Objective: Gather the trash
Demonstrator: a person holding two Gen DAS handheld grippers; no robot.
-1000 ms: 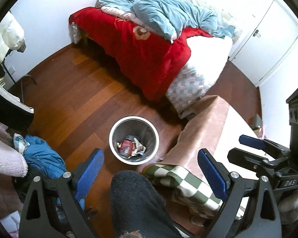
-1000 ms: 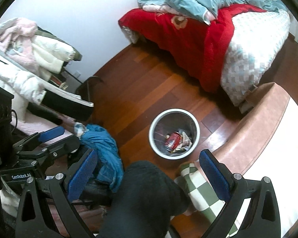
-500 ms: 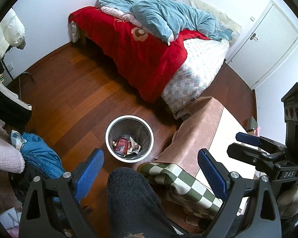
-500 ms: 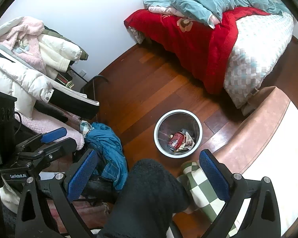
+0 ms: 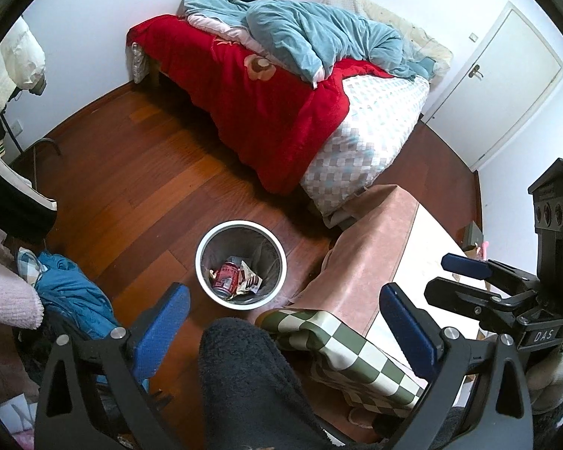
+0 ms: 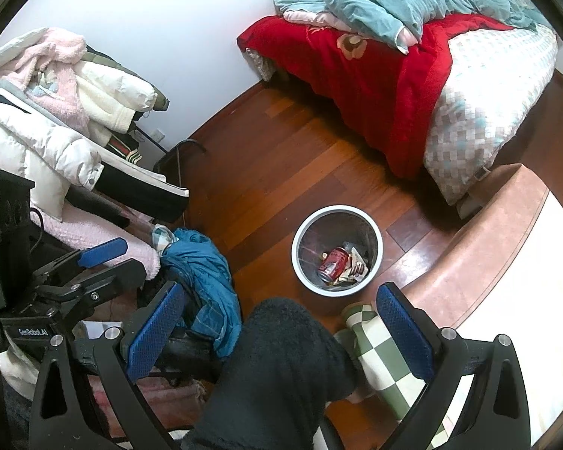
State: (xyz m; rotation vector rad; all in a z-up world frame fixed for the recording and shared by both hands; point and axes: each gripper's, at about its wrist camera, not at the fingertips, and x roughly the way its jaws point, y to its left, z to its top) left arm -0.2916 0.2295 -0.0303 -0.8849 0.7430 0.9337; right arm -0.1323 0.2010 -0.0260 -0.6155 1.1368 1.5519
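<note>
- Clothes (image 6: 56, 120) pile at the left wall, with a blue garment (image 6: 202, 273) on the floor beside them.
- Left gripper (image 5: 281, 322) hangs with fingers spread wide, holding nothing.
- Bin (image 5: 202, 262) stands on the floor near the bed (image 5: 368, 142); a red can (image 5: 226, 276) and wrappers (image 5: 249, 283) lie inside.
- Right gripper (image 6: 277, 328) is likewise wide apart and empty.
</note>
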